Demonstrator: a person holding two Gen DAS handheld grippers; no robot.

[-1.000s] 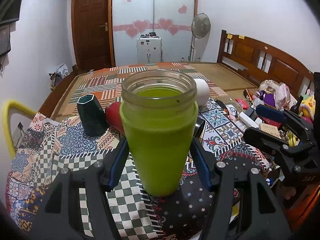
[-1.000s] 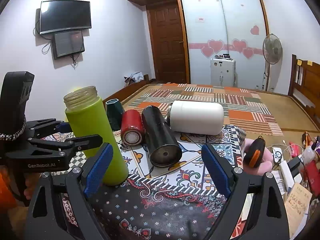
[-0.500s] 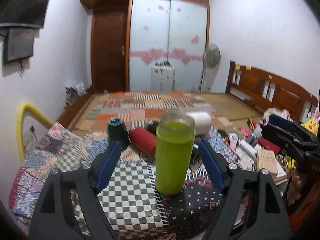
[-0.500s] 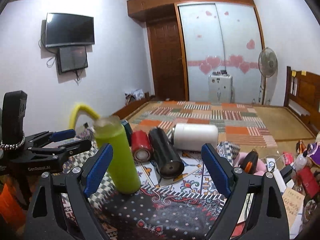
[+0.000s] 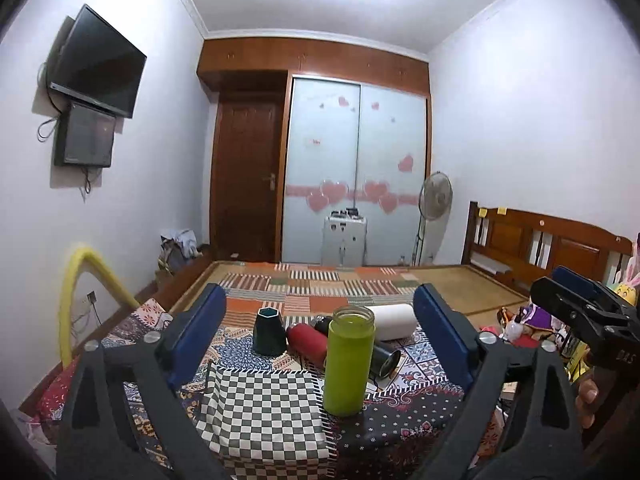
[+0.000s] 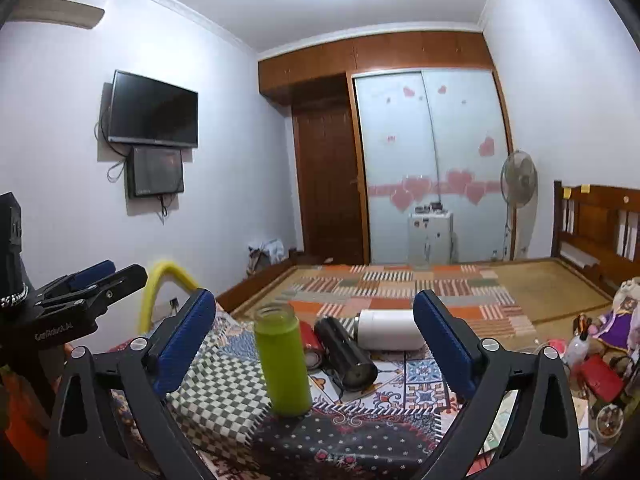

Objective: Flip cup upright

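A green cup (image 5: pixel 347 362) stands upright, mouth up, on the patchwork cloth (image 5: pixel 264 412); it also shows in the right wrist view (image 6: pixel 283 360). My left gripper (image 5: pixel 320 338) is open and empty, drawn back and raised, apart from the cup. My right gripper (image 6: pixel 314 342) is open and empty, also back from the cup. Behind the cup lie a red cup (image 5: pixel 308 342), a black cup (image 6: pixel 346 354) and a white cup (image 6: pixel 390 330) on their sides. A dark green cup (image 5: pixel 268 332) stands mouth down.
The cloth covers a low table at the foot of a bed with a patchwork mat (image 5: pixel 320 284). Toys and clutter (image 6: pixel 600 360) lie at the right. A yellow hoop (image 5: pixel 80 292) stands at the left. The wooden headboard (image 5: pixel 540 240) is at far right.
My left gripper has let go of the green cup and pulled back and up. The right gripper has also pulled back and risen. The green cup stays upright.
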